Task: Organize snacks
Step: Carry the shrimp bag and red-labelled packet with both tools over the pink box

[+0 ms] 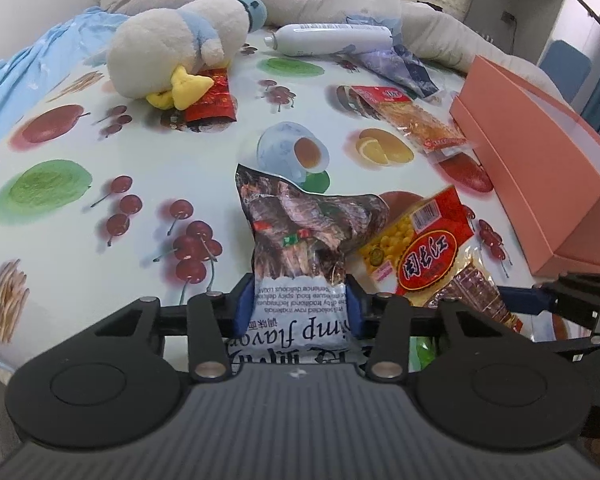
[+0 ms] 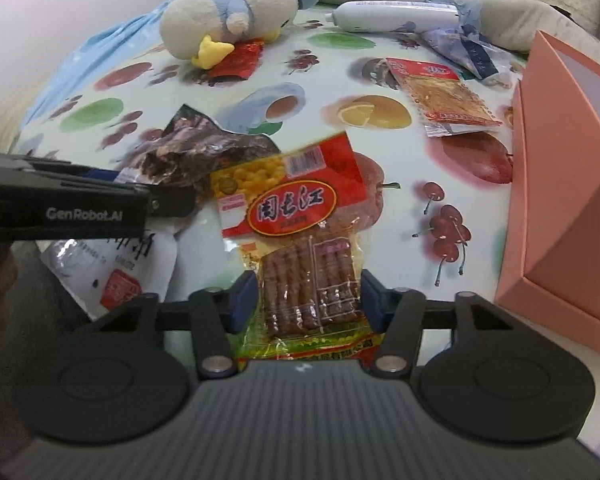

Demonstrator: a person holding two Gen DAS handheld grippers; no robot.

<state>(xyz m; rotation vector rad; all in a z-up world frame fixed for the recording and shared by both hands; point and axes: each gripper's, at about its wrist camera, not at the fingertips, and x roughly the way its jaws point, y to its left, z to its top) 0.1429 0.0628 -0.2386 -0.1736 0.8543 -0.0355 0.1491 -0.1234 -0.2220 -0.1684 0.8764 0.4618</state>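
On a bed spread with a fruit-print cloth [image 1: 140, 152], two snack packets are held up at once. The left gripper [image 1: 298, 304] pinches the shrimp-flavour bag [image 1: 304, 240] between its blue pads; the right gripper [image 2: 308, 300] clamps the red-labelled packet [image 2: 296, 216], its long axis pointing away along the fingers. The open pink box [image 2: 560, 184] lies to the right, nearer the right gripper.

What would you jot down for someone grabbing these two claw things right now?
Left gripper: shut on the shrimp snack bag.
Right gripper: jaws either side of the red-and-yellow snack pack; grip unclear.
Pink box sits open on the right; its inside is hidden.
Left out: orange snack pack, red packet under the plush duck.
Next, probably: box them.
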